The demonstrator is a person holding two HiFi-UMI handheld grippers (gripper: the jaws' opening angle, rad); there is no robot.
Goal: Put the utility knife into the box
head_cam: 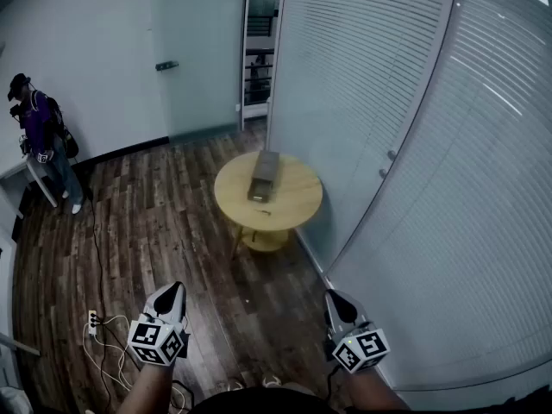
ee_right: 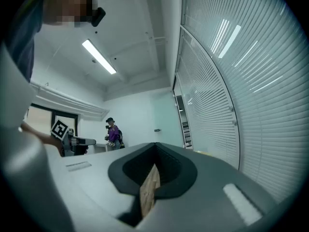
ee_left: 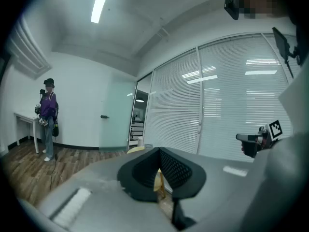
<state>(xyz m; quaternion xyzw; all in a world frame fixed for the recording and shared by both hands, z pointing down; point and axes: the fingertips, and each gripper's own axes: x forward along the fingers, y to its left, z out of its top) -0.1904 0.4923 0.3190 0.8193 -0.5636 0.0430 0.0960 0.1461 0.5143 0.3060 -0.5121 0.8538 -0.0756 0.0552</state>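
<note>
Far ahead in the head view stands a round wooden table (head_cam: 293,203), and on it lies a long grey-brown box (head_cam: 264,175). A small dark thing (head_cam: 265,212) lies on the tabletop just in front of the box; it is too small to tell whether it is the utility knife. My left gripper (head_cam: 172,295) and right gripper (head_cam: 337,302) are held low near my body, far from the table, both pointing forward. Both are shut with nothing between the jaws. In the left gripper view the shut jaws (ee_left: 158,150) aim towards the table; the right gripper's shut jaws (ee_right: 155,145) point level.
A wall of glass with white blinds (head_cam: 414,145) runs along the right. A person in purple (head_cam: 41,132) stands at the far left by a white desk. A power strip with cables (head_cam: 93,322) lies on the wooden floor near my left side. An open doorway (head_cam: 256,50) is behind the table.
</note>
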